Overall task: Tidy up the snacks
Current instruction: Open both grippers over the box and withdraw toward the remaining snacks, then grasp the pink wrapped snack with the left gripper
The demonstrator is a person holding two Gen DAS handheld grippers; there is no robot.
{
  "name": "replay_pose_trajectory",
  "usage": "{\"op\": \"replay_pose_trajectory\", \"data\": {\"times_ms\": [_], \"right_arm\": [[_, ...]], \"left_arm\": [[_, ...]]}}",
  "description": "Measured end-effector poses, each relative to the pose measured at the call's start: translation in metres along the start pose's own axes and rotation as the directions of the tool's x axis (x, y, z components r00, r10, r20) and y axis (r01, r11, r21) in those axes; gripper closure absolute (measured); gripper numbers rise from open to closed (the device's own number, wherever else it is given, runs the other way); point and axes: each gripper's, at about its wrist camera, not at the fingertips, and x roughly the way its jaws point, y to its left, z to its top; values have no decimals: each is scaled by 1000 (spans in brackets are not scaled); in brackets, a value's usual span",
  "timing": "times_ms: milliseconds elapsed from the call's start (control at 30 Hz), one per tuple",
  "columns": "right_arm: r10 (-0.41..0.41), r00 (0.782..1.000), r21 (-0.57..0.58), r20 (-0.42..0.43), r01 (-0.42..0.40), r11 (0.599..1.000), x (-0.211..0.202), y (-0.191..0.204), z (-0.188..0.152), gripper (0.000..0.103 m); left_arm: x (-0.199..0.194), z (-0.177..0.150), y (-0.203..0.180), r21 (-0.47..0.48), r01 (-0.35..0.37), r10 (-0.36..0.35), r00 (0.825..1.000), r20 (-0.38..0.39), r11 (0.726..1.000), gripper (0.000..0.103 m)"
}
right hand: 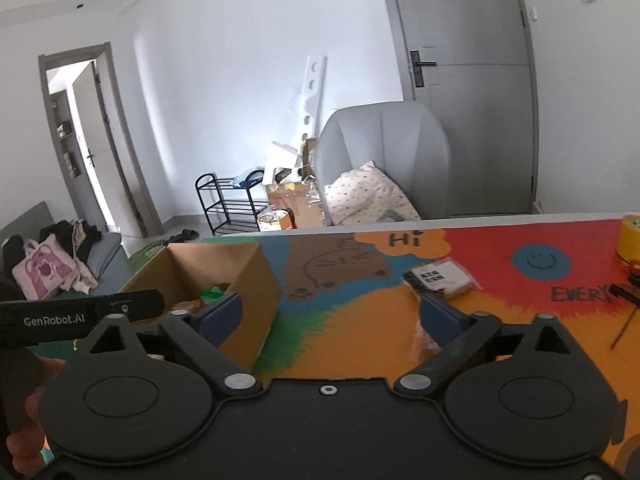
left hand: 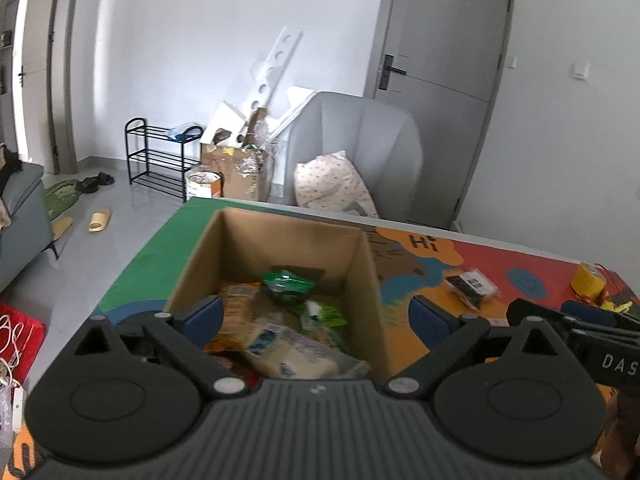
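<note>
1. On the table [left hand: 168, 240], toward its left end, an open box [left hand: 276, 248] is parked, and it's already loaded with snacks.
2. Inside the box, a green bag [left hand: 288, 286] is seen near the back wall, a pale packet [left hand: 288, 354] is lying at the front, and a few more wrappers are jammed in between. They're too blurred to be told apart.
3. Left gripper [left hand: 316, 316] is held over the near edge of the box, spread wide with nothing pinched. One blue finger [left hand: 206, 314] is seen at the box's left wall, the other [left hand: 432, 316] outside the right wall over the mat.
4. Right gripper [right hand: 330, 314] is released too, nothing grasped. It's hung over the painted mat just right of the box [right hand: 248, 280].
5. A clear packet with a black label [right hand: 440, 278] is left on the mat, right of the box and well apart from it. It's lying just past the right gripper's right finger [right hand: 440, 318]. The same packet [left hand: 472, 284] is caught in the left view.
6. A small clear wrapper [right hand: 424, 338] is spotted right beside that finger, partly hidden by it. Contact can't be told.
7. A yellow tape roll [right hand: 630, 238] is stood at the far right edge of the table.
8. Behind the table, a grey armchair [right hand: 384, 144] with a dotted pillow [right hand: 368, 194] is seen.
</note>
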Motion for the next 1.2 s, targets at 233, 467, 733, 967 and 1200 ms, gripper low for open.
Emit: {"op": "replay_pose_trajectory", "data": {"times_ms": [233,467,733,967,1200], "right_arm": [[-34,999,48,-9,35,998,-8,-25,-2,0],[-71,997,61,-20,72,996,-16,-45,-6,0],[-105,994,80,-38,108,991,-22,-70,-11,0],[-120,992,89,-49,124,988,-22,-92,-14,0],[-142,989,127,-43,146,981,-13,-115,-16,0]], "left_arm": [[1,-1,-25,26,33,-32,999,-11,999,4],[7,-5,-47,44,63,-62,998,-26,997,4],[15,-10,-76,62,100,-97,994,-45,993,4],[26,-14,-97,86,132,-126,990,-70,988,4],[39,-16,-116,105,156,-147,985,-86,982,4]]}}
